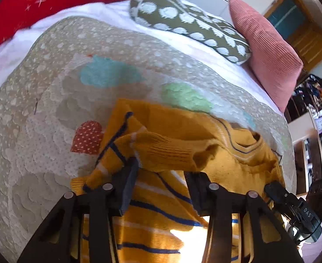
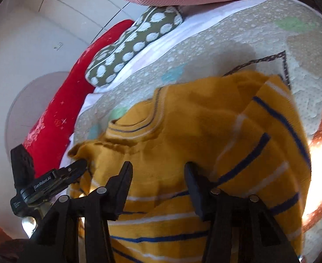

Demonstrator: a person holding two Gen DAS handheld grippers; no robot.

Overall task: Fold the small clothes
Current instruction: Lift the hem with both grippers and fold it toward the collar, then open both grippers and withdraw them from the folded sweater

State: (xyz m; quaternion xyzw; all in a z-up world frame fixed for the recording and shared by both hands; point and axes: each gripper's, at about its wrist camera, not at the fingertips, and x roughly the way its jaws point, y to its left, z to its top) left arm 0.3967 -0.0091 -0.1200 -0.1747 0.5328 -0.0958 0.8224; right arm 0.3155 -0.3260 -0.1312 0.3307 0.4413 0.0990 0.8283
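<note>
Mustard striped sweater (image 1: 171, 144) lies rumpled on quilted bed cover (image 1: 40, 109), one sleeve folded across body. My left gripper (image 1: 161, 173) and right gripper (image 2: 158, 175) hang over it, fingers part-open, holding nothing. Risk: loose knit snags fingertip, drags fold undone.

We see a mustard-yellow knitted sweater (image 1: 171, 144) carrying thin navy-blue and white horizontal stripes; its ribbed collar (image 2: 134, 127) repeats the navy and white lines. We note that it lies on a beige quilted bedspread (image 1: 40, 109) patterned with small white dots and scalloped stitching, with patches in teal, mint green and white-dotted rust red. We identify an olive-green bolster cushion (image 1: 182, 19) printed with large white spots, a dusty-pink corduroy-ribbed pillow (image 1: 268, 50), and a bright red cushion (image 2: 57, 118) marked with small pale stars. Both gripper frames are black.
</note>
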